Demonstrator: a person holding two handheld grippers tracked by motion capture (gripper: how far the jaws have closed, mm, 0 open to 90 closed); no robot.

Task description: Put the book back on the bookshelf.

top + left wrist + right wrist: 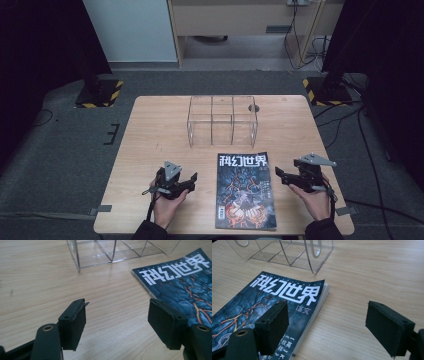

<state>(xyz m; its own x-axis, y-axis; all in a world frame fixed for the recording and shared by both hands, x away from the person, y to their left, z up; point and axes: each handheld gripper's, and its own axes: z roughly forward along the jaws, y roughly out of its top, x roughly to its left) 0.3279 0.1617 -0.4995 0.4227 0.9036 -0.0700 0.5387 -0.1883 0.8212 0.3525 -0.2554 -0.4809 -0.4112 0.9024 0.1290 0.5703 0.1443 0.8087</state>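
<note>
Near the front edge of the wooden table [150, 130], a magazine [244, 192] with a dark blue cover, orange cracks and large white characters is lying flat, its lower edge almost reaching that front edge and its title end pointing toward the far edge. Behind it, toward the middle of the far half of the table, a clear acrylic organizer [222, 121] divided into compartments is standing upright, apart from the magazine by a narrow strip of bare wood. The left gripper [192, 179] is hovering over the table to the left of the magazine, held in the person's left hand [167, 205], which is coming in over the front edge; its fingers [73, 323] are standing apart with nothing between them, and in the left gripper view they are framing bare wood, with the magazine's top left corner lying just past the right finger. The right gripper [278, 175] is sitting in the person's right hand [316, 200] near the front right corner of the table, beside the magazine's right edge and pointing toward it. Its fingers [273, 326] are also standing apart and gripping nothing; in the right gripper view one finger is hanging in front of the cover while the other is over bare wood, so the magazine's spine edge is running between them, though whether either finger is touching the cover is impossible to tell.
</note>
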